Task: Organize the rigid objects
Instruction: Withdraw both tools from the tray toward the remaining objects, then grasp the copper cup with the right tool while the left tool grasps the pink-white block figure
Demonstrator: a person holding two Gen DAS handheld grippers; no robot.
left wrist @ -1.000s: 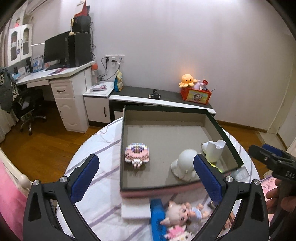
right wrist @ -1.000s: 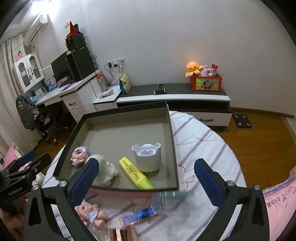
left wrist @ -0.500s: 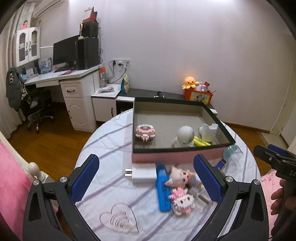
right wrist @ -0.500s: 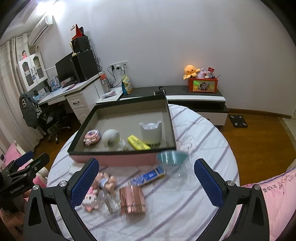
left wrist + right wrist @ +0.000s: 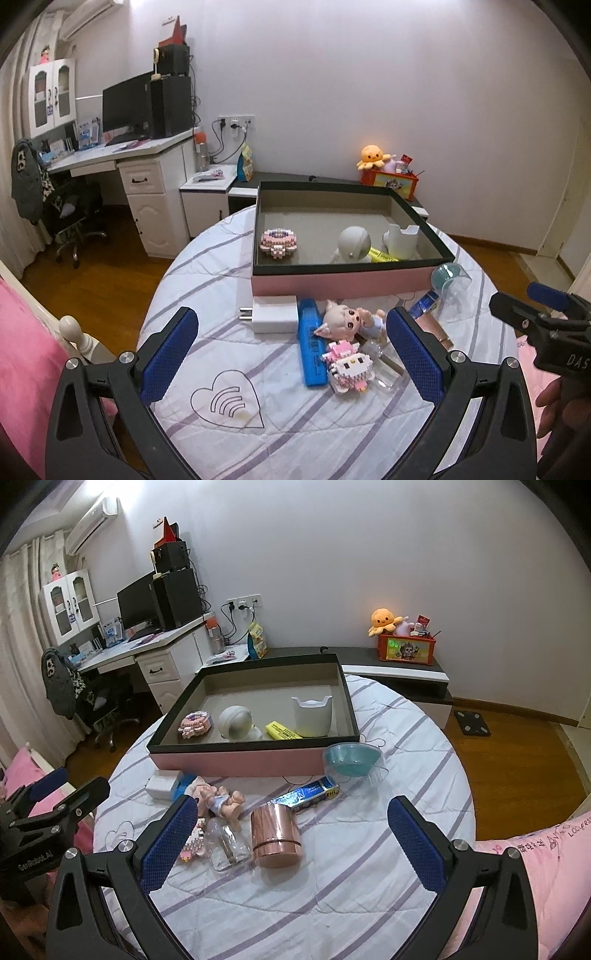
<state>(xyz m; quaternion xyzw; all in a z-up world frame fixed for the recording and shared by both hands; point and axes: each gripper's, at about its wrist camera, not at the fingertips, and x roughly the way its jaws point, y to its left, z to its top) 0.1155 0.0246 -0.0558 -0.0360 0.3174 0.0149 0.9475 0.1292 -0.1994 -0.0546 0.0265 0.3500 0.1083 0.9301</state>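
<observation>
A pink-sided box (image 5: 336, 285) (image 5: 236, 761) with a black rim stands on the round table and holds a pink brick figure (image 5: 279, 242), a white round toy (image 5: 235, 722), a yellow marker (image 5: 283, 732) and a white cup (image 5: 312, 716). In front of it lie a white charger (image 5: 274, 316), a blue case (image 5: 312, 347), a doll (image 5: 345, 323), a pink-and-white brick cat (image 5: 349, 367), a copper can (image 5: 276, 834), a clear bottle (image 5: 225, 847), a blue tube (image 5: 306, 794) and a teal-capped clear cup (image 5: 352, 759). Both my left gripper (image 5: 293, 354) and my right gripper (image 5: 290, 843) hang open and empty above these.
The table wears a white cloth with purple stripes (image 5: 369, 867). Pink bedding (image 5: 26, 354) lies at the left and also at the right (image 5: 546, 853). A desk with a monitor (image 5: 127, 107) and a low cabinet with an orange plush (image 5: 384, 618) stand against the far wall.
Both grippers have pulled back and up from the box, so the loose items in front of it have come into view. Both stay open and empty.
</observation>
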